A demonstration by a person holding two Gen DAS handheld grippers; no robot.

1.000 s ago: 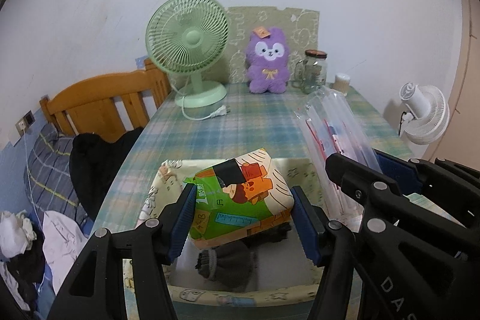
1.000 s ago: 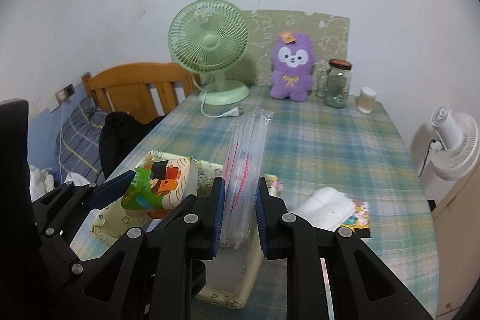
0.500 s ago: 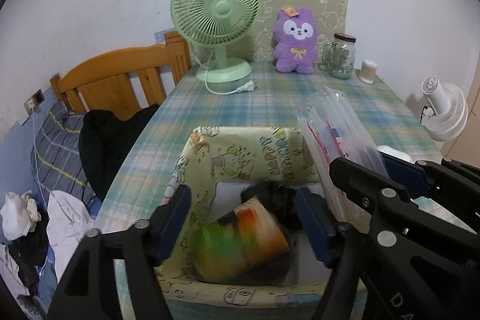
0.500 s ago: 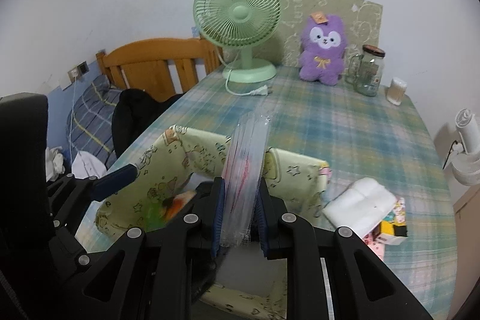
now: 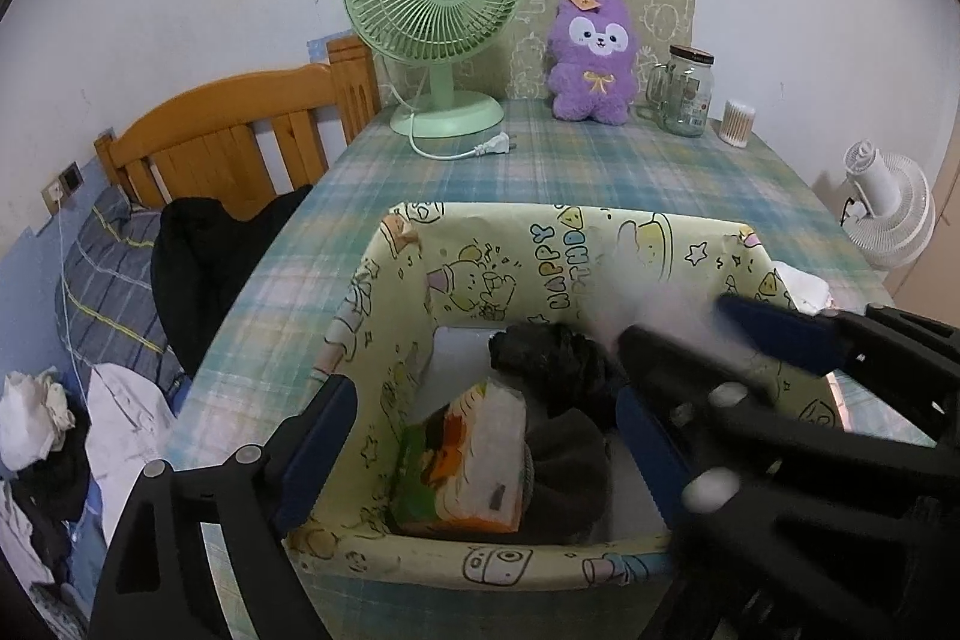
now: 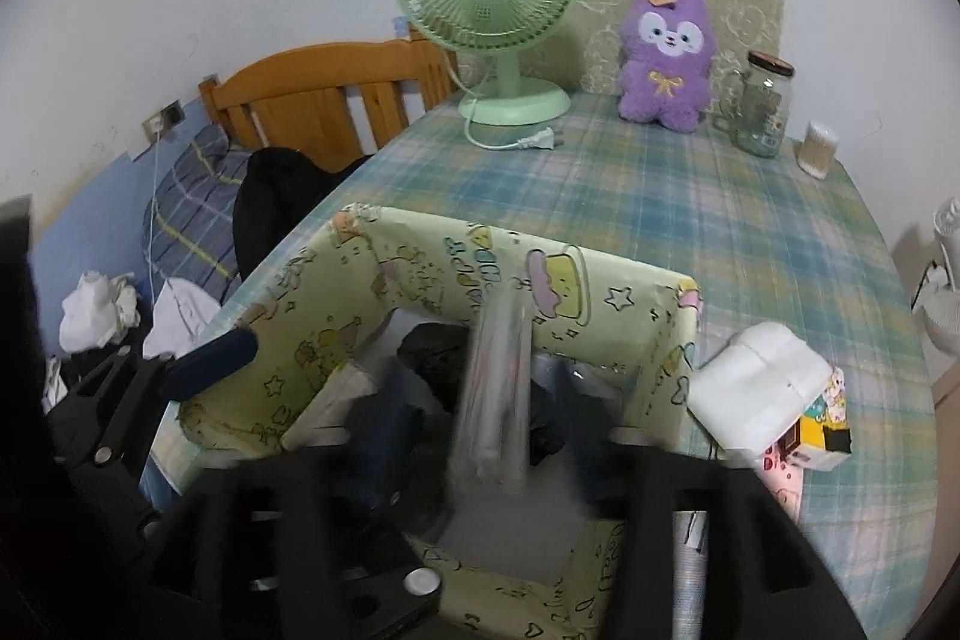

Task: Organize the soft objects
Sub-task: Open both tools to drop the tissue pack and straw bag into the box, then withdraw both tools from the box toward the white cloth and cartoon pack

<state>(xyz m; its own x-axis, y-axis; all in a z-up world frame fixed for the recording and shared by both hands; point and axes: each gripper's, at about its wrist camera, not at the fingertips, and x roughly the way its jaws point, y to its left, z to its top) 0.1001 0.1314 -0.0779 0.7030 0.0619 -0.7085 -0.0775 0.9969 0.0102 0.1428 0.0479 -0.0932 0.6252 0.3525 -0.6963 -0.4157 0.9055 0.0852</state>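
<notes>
Step in hand, as I read it: dropping both items into the yellow-green cartoon box (image 5: 558, 244) and letting go cleanly.

Left gripper (image 5: 480, 436): jaws have just been opening and stand spread wide, nothing pinched. The tissue pack (image 5: 462, 466) (orange/green print) lies loose on the box floor between and below the pads, at the near-left side.

Right gripper (image 6: 498, 430): jaws have just been opening too, pads apart. The clear plastic sleeve pack (image 6: 495, 394) stands blurred between them, upright w/ a slight tilt, lower end inside the box. Can't tell if a pad still brushes it; looks released.

To do it well: keep both grippers spread, lift straight up & out so no pad snags the pack or box wall. The two grippers are crowded over the one opening, so pull one out at a time. The sleeve pack is tall and may tip over the rim; nudge it flat if it leans out.

Containers:
- Box, on the plaid surface (image 5: 600, 178): tissue pack, a dark grey knit item (image 5: 570, 472) beside it, a black fuzzy item (image 5: 552, 352) further back, plus the sleeve pack going in.
- Glass jar (image 6: 762, 112) at the far end: lid on, contents unclear.
- Small cotton-swab tub (image 6: 816, 148) beside it.

Still outside the box: white folded cloth (image 6: 762, 388) just right of it, purple plush (image 6: 666, 58) at the far end.
</notes>
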